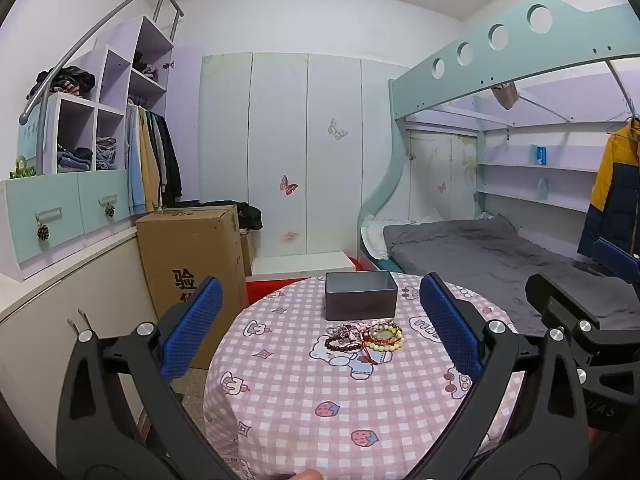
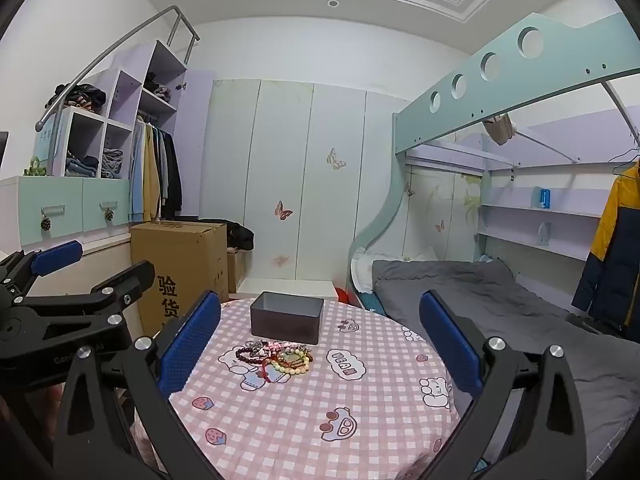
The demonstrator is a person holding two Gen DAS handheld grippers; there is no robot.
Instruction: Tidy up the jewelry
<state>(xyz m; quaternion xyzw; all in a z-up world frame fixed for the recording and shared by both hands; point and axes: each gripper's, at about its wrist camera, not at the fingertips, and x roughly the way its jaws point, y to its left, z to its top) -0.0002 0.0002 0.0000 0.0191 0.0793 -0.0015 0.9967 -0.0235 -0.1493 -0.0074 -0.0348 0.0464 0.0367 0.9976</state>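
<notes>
A heap of jewelry [image 1: 366,336] [image 2: 276,354] lies mid-table: dark red, cream and amber bead bracelets, red cord, silvery and pink pieces. Just behind it stands an open grey metal box [image 1: 361,295] [image 2: 287,317]; its inside is hidden. My left gripper [image 1: 320,320] hovers open over the near part of the table, blue pads wide apart, nothing between them. My right gripper [image 2: 320,336] is open too, held level beside it, short of the heap. The right gripper [image 1: 580,320] shows at the right edge of the left wrist view; the left gripper [image 2: 52,276] shows at the left of the right wrist view.
The round table [image 1: 304,412] [image 2: 320,432] wears a pink checked cartoon cloth. A tall cardboard box [image 1: 192,256] stands at its left by a cabinet. A bed with a grey cover [image 1: 500,256] lies right, under a loft frame. A yellow and navy jacket [image 2: 612,248] hangs far right.
</notes>
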